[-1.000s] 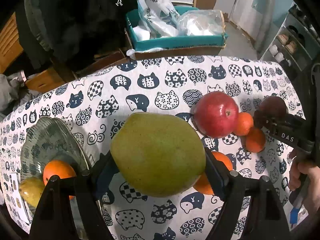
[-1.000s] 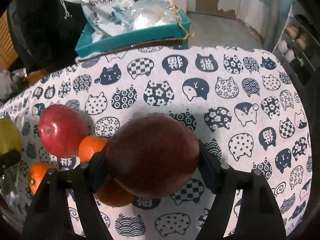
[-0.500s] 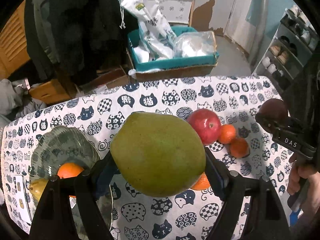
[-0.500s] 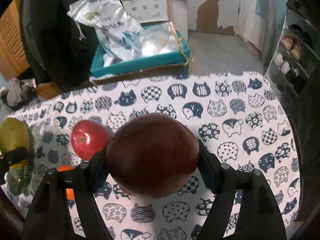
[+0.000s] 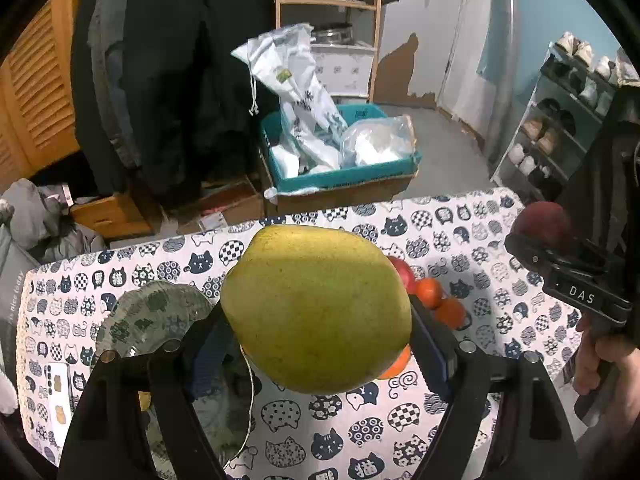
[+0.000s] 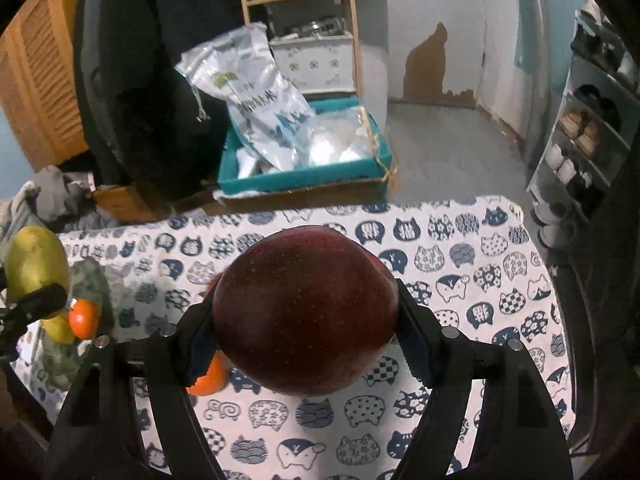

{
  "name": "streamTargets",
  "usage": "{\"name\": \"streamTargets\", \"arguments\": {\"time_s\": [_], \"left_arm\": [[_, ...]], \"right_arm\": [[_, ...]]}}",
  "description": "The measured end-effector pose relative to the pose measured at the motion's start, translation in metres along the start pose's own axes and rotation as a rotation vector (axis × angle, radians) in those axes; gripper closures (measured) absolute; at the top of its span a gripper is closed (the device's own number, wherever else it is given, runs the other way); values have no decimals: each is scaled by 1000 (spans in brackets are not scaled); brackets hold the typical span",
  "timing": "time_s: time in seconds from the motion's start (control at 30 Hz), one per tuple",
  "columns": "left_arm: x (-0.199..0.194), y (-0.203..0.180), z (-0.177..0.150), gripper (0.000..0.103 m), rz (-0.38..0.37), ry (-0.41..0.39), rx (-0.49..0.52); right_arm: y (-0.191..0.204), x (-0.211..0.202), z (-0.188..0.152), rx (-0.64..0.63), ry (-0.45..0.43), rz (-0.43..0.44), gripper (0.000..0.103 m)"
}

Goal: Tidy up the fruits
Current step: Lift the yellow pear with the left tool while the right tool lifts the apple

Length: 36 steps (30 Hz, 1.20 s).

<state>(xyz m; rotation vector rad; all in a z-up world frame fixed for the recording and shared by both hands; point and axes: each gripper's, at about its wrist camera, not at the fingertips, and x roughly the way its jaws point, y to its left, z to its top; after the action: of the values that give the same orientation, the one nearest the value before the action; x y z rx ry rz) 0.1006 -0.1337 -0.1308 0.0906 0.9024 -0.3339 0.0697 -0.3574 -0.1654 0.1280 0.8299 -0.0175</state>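
- Gripping a large yellow-green pear [image 5: 316,308], the left tool [image 5: 320,320] has its jaws clamped on the fruit's two sides, at the centre of the left wrist view and raised off the surface [image 5: 460,224].
- The right tool [image 6: 306,316] is clamped on a dark red apple [image 6: 306,308], filling the middle of the right wrist view, also clear of the cat-print cloth.
- In the left wrist view the right tool shows at the right edge with that apple, a hand [image 5: 612,376] on its handle below.
- A glass plate [image 5: 152,320] lies at lower left of the left wrist view, partly hidden by the tool's finger.
- In the right wrist view, an orange [image 6: 83,319] and a yellow fruit [image 6: 60,328] lie on that plate at the left edge.
- A second red apple [image 5: 405,274] and two tangerines [image 5: 429,293] lie together just right of the pear; another orange [image 5: 396,364] peeks from under it.
- Beyond the surface, upper centre, a teal box [image 5: 344,176] holds plastic bags.
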Motion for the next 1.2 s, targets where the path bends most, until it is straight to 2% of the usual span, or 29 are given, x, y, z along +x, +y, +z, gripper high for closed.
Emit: {"name": "streamTargets", "arguments": {"time_s": [0.53, 0.73, 0.93, 1.2], "left_arm": [[-62, 13, -1, 20, 24, -128, 3], [-80, 23, -3, 20, 27, -154, -13], [-87, 37, -8, 20, 54, -161, -35], [-90, 61, -18, 20, 89, -151, -69]], "right_arm": [[43, -77, 14, -59, -142, 90, 27], [60, -100, 17, -85, -183, 123, 27], [75, -105, 16, -110, -193, 158, 27], [109, -93, 15, -148, -157, 212, 27]]}}
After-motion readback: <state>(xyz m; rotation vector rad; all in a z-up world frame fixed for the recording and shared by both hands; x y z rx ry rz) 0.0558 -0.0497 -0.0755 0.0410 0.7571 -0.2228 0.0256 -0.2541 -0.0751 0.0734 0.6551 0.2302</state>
